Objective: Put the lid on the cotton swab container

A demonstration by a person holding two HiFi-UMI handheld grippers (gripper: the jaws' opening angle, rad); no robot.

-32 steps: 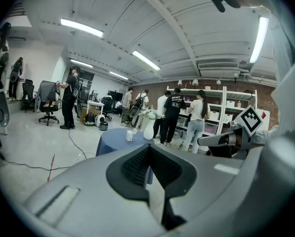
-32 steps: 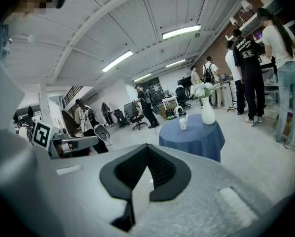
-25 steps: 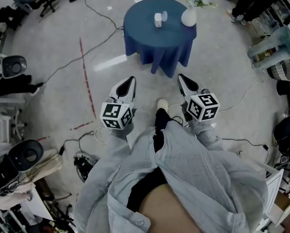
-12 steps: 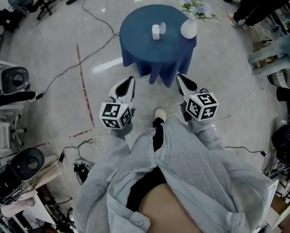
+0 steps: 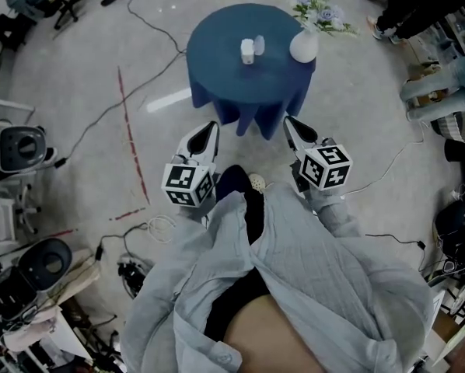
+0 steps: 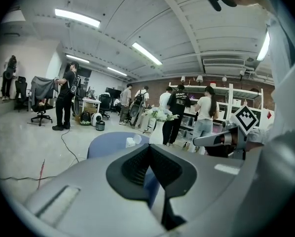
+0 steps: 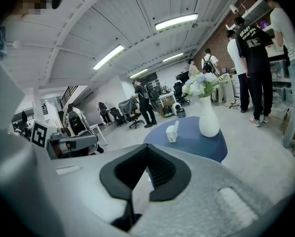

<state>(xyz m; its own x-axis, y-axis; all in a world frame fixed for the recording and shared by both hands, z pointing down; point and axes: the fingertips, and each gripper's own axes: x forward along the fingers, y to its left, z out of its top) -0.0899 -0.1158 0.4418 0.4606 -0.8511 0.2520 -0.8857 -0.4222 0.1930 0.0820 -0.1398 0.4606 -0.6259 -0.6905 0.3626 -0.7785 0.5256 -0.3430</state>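
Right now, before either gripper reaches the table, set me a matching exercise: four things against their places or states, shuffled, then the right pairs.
Things
1. white bulbous vase with flowers
2. small white cotton swab container
3. left gripper
4. dark red floor stripe

Places or states
A. jaws together, nothing held, short of the round blue-clothed table
B. on the floor, left of the table in the head view
C. near the middle of the tabletop
D. near the tabletop's right edge in the head view

Pairs: 1-D, 2-C, 3-A, 4-B
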